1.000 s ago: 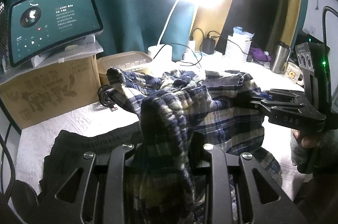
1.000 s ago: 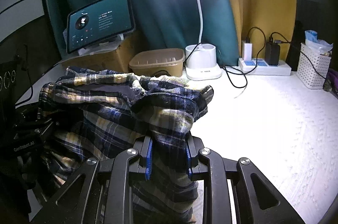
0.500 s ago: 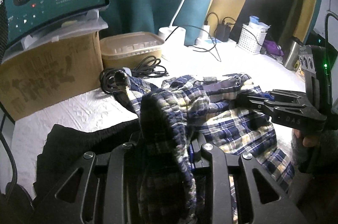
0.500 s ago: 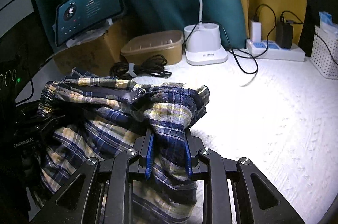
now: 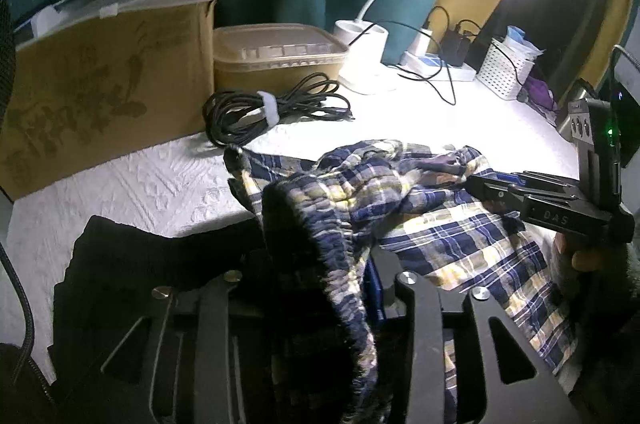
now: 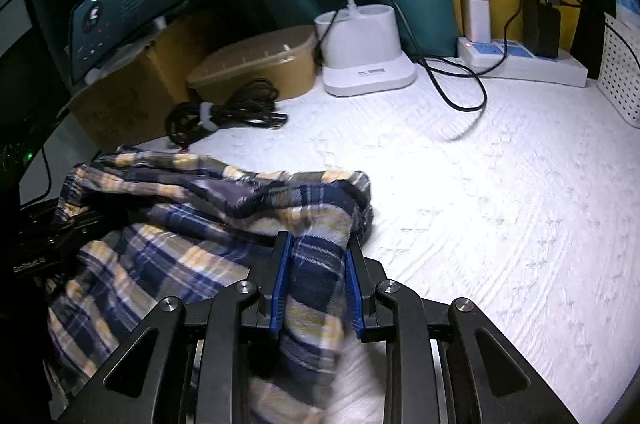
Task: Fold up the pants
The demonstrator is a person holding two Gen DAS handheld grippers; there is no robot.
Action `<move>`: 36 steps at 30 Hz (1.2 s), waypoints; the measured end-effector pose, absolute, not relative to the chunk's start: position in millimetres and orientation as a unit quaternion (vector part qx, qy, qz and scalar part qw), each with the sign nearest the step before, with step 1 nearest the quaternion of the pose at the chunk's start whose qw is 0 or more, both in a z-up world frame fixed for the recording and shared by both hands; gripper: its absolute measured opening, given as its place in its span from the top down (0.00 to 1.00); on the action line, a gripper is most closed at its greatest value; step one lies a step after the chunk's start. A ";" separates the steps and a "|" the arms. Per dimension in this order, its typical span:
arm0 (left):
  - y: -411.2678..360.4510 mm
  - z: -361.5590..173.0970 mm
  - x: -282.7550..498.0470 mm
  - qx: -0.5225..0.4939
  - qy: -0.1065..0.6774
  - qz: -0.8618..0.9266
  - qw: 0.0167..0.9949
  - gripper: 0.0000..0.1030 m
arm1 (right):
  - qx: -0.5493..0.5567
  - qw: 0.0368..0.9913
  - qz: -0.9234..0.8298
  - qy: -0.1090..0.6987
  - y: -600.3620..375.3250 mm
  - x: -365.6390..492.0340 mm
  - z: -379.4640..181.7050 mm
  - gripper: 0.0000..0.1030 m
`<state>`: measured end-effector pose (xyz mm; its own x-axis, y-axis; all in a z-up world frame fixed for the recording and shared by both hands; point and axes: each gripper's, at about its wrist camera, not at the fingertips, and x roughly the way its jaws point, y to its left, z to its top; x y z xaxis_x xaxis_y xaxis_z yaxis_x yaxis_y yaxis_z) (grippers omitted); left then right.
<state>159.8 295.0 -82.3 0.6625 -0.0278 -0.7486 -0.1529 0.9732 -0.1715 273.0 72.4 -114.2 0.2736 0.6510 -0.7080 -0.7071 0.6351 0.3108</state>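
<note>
White textured bedding (image 6: 500, 207) forms the work surface, lit by a white desk lamp base (image 6: 364, 63) beyond the fingers. Blue, yellow and white plaid cotton pants (image 6: 192, 220) lie bunched on it, spanning the gap between the two tools. The right gripper (image 6: 316, 264) is clamped on a thick gather of plaid cloth, which fills the space between its blue pads (image 6: 280, 284). The left gripper (image 5: 320, 272) pinches the ribbed elastic waistband (image 5: 320, 240), which drapes back over its fingers. Gripping two separate edges probably lets the garment be spread flat before folding. A black garment (image 5: 132, 264) lies left of the left fingers; a coiled black cable (image 5: 264, 107) rests ahead of them.
</note>
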 end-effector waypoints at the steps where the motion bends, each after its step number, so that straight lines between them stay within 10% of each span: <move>1: 296.2 -82.1 159.9 -0.111 0.410 0.035 0.905 0.59 | -0.033 0.797 0.425 0.428 72.6 274.6 -115.4 0.75; 12: 298.3 -46.9 148.9 -0.090 0.366 0.044 0.925 0.55 | -0.045 0.804 0.406 0.431 76.3 287.1 -119.0 0.55; 36: 324.8 -91.1 179.0 -0.090 0.418 0.072 0.901 0.54 | -0.046 0.814 0.389 0.429 78.5 300.8 -116.2 0.54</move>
